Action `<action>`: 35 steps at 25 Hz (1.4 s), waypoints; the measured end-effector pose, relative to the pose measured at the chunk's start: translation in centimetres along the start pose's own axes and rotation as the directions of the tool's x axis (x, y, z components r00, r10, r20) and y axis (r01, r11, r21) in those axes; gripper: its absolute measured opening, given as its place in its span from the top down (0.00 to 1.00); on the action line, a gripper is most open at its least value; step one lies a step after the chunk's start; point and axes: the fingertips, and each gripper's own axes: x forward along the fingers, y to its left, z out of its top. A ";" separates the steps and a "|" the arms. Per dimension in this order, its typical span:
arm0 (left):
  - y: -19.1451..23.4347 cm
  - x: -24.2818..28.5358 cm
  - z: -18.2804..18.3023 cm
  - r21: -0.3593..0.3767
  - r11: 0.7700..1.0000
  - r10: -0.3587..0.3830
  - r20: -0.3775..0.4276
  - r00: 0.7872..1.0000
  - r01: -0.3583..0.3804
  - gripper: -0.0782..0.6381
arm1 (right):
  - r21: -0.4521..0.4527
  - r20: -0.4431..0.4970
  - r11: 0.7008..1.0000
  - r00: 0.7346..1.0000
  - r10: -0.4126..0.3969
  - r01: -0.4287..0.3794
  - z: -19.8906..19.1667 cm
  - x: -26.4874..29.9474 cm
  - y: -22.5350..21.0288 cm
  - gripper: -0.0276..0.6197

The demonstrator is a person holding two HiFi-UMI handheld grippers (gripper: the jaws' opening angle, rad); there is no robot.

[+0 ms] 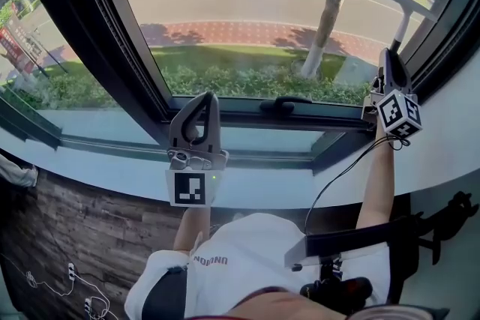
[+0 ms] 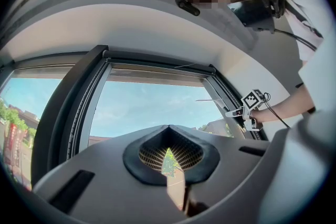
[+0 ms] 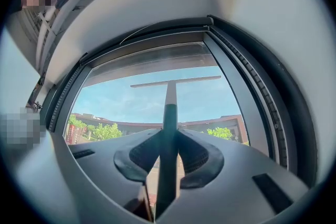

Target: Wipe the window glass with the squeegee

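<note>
right gripper (image 3: 168,140) pinches the squeegee (image 3: 169,113) handle, blade up near the top of the window glass (image 3: 126,99), left gripper (image 2: 169,136) pressed together on nothing, so wiping seems barely begun, nearly all the glass left.

Left gripper (image 1: 202,100): mine, grey plastic, rounded jaws, dark ribbed pads (image 2: 149,153), small green light (image 1: 214,177) at base. Marker cube (image 1: 189,189) under it, black squares on white. Right gripper (image 1: 388,56): same grey, second cube (image 1: 399,115) with same black-white markings, thin black cable (image 1: 337,176) running from it. I wear white T-shirt (image 1: 247,258), short sleeves, small dark lettering (image 1: 210,261) on it.
</note>
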 end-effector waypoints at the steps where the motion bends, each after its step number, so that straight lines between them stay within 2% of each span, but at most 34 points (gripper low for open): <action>1: -0.1 0.0 0.0 0.001 1.000 -0.001 0.000 1.000 0.001 0.90 | 0.002 -0.003 1.000 1.000 -0.001 0.001 -0.3 -0.1 0.0 0.80; 14: -0.7 -0.2 -0.5 0.001 1.000 -0.003 -0.020 1.000 0.003 0.90 | 0.008 -0.017 1.000 1.000 -0.007 0.007 -3.6 -2.4 -0.5 0.80; 35: -1.4 -0.3 -0.5 -0.017 1.000 -0.015 -0.029 0.999 0.015 0.90 | 0.087 -0.147 0.994 0.988 -0.050 0.063 -10.3 -7.7 -0.8 0.81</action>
